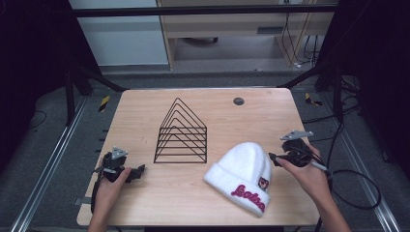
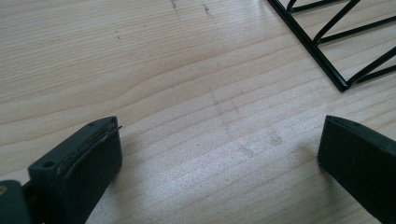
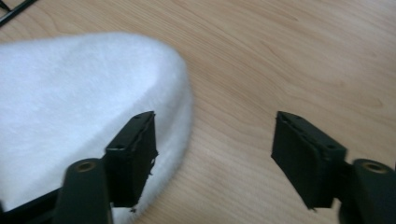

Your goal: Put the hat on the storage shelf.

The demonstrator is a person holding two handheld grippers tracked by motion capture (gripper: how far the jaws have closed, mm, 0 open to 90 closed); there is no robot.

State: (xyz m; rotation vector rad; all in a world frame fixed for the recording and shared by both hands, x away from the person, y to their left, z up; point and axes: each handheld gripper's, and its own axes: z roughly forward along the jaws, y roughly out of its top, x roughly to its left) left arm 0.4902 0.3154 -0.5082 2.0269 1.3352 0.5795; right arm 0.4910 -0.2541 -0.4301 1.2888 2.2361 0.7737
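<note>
- The right gripper [image 3: 212, 154] has its two black jaws parted partway, with bare wood showing in the gap and nothing clamped between them. One jaw stands in front of the rim of the white beanie [image 3: 70, 107]; whether it brushes the fabric cannot be told. The other jaw stands over open wood.
- In the high view the right gripper [image 1: 275, 157] is held in the person's right hand [image 1: 309, 176], just beside the hat's crown near the bench's right edge.
- The left gripper [image 2: 219, 149] has its jaws spread wide over bare wood, holding and touching nothing. In the high view it [image 1: 140, 170] sits low at the front left of the bench, held in the left hand [image 1: 112, 186].
- The beanie [image 1: 241, 176] is soft, fluffy knit, rounded at the crown, with a thick folded cuff bearing dark pink lettering and a small patch. It lies flat at the front right of the bench, cuff toward the person.
- A black wire rack [image 1: 181, 135] of nested triangles on a rectangular base stands near the middle, well apart from both grippers. A corner of it [image 2: 336, 51] shows beyond the left jaws.
- The bench [image 1: 145, 203] is pale wood grain with rounded corners and a small dark round cap [image 1: 238, 101] toward its far side.
- Open wood lies between the two hands and along the far edge; black cables trail off the right side.
</note>
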